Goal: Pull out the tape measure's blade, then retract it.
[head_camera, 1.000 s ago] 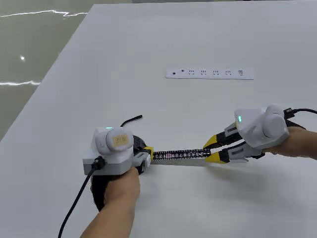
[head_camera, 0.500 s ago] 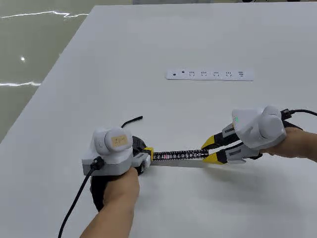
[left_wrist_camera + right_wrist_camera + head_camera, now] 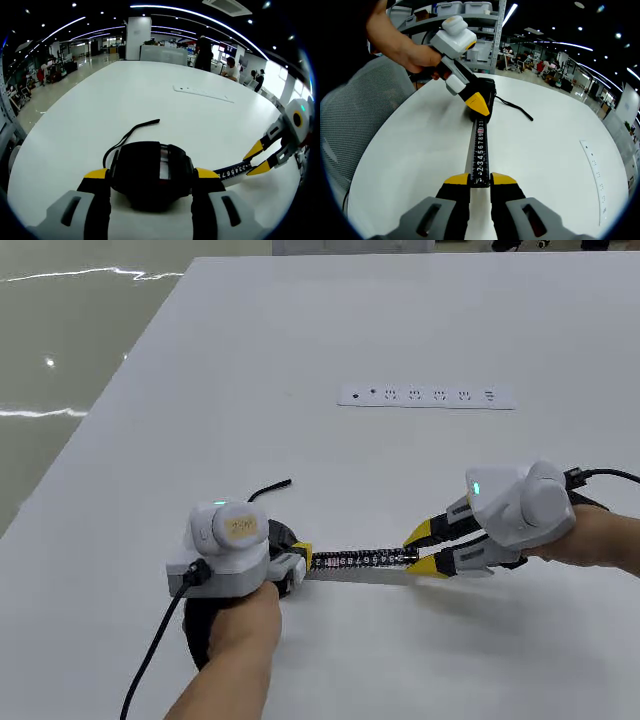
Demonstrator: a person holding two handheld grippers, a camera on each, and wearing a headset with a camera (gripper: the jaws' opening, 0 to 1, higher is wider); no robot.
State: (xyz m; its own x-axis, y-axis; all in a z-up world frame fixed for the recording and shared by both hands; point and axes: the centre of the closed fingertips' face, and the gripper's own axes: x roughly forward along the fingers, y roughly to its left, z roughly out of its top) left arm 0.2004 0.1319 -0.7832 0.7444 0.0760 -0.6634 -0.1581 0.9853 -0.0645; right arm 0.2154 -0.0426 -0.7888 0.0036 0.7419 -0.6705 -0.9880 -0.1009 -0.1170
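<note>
The black tape measure case [image 3: 150, 172] sits on the white table [image 3: 330, 330], and my left gripper [image 3: 151, 176] is shut on its sides. In the head view the case [image 3: 281, 539] shows under the left gripper [image 3: 287, 558]. The blade [image 3: 362, 559], with black numbers, runs right from the case to my right gripper [image 3: 414, 549]. In the right gripper view the right gripper [image 3: 480, 179] is shut on the blade [image 3: 480, 147] at its end, and the case [image 3: 483, 100] lies ahead, held by the left gripper [image 3: 476, 102]. A short length of blade is out.
A white power strip [image 3: 428, 396] lies flat further back on the table. The case's black wrist strap [image 3: 268, 487] trails behind it. The table's left edge [image 3: 95, 415] drops to a shiny floor. A grey mesh chair [image 3: 350, 135] stands beside the table.
My right gripper has moved a little left toward the case, still shut on the blade, and the exposed blade is slightly shorter. The left gripper and case stay put.
</note>
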